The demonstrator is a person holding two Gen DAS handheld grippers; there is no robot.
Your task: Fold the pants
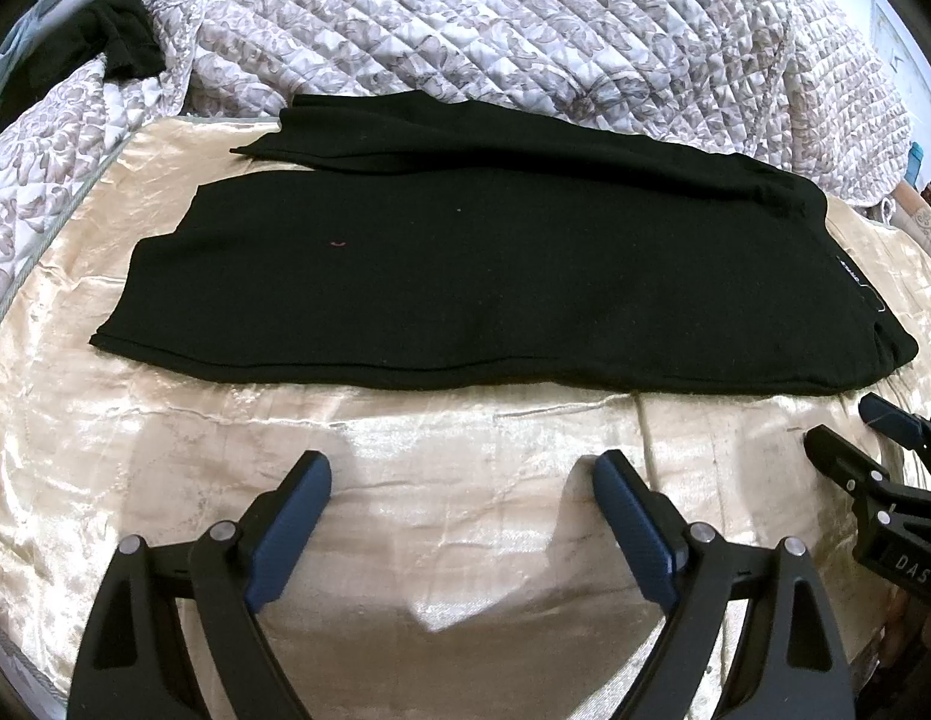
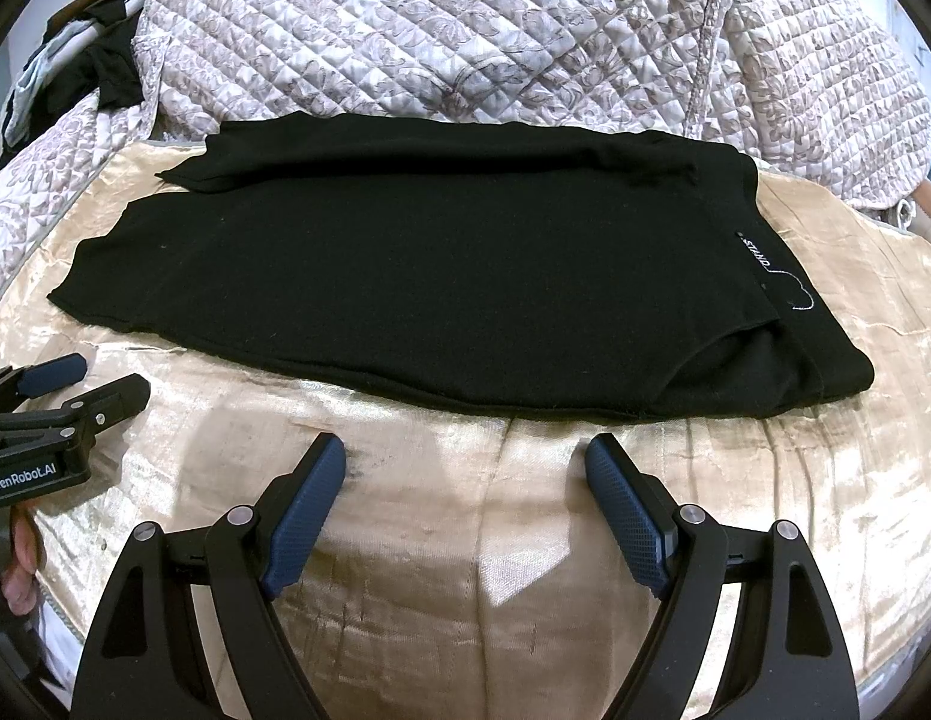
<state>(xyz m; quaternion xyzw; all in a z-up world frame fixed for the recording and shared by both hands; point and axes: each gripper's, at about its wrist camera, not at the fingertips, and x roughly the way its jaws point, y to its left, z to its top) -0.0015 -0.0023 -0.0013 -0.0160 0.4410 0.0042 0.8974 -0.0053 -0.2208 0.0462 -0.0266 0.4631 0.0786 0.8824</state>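
Observation:
Black pants lie flat on a shiny cream bed cover, legs stacked lengthwise, leg ends at the left, waist with a small label at the right. They also show in the right wrist view, label at the right. My left gripper is open and empty, hovering over the cover in front of the pants' near edge. My right gripper is open and empty, likewise in front of the near edge. Each gripper shows in the other's view: the right, the left.
A quilted floral bedspread is heaped behind the pants. Another dark garment lies at the far left. The cream cover stretches between the grippers and the pants.

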